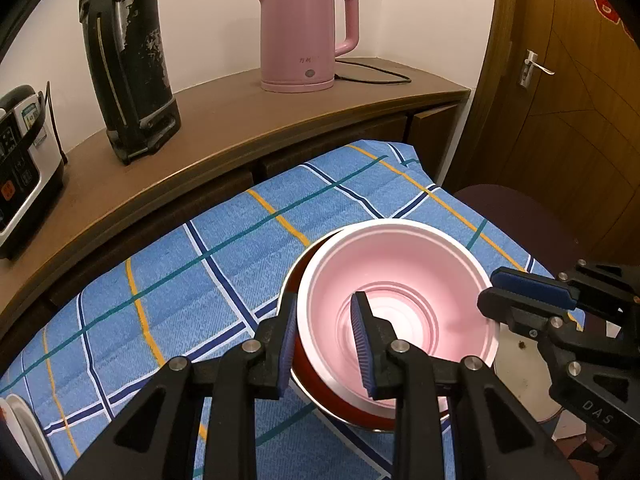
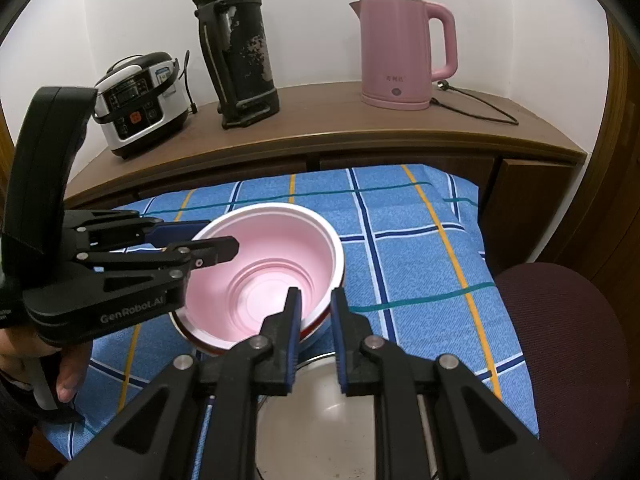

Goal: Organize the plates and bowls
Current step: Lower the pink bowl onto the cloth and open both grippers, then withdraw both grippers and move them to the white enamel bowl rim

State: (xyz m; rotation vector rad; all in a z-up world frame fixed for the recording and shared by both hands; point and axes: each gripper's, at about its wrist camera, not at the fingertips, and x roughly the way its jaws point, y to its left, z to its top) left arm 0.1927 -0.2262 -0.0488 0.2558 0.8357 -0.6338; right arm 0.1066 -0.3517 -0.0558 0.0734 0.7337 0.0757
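Note:
A pink bowl (image 1: 400, 292) with a white rim sits nested in a red bowl (image 1: 344, 404) on the blue plaid cloth (image 1: 180, 280). My left gripper (image 1: 324, 340) is open and straddles the near-left wall of the bowls, one finger inside the pink bowl and one outside. My right gripper (image 2: 316, 332) is open and straddles the near-right rim of the pink bowl (image 2: 264, 264). The right gripper shows in the left wrist view (image 1: 516, 296), and the left one in the right wrist view (image 2: 200, 240). A white plate (image 2: 320, 408) lies under my right gripper.
A wooden counter (image 2: 320, 136) behind the cloth holds a rice cooker (image 2: 140, 100), a black thermos (image 2: 240, 52) and a pink kettle (image 2: 400, 48) with its cord. A dark red chair seat (image 2: 560, 340) is at the right. A door (image 1: 560, 100) stands at far right.

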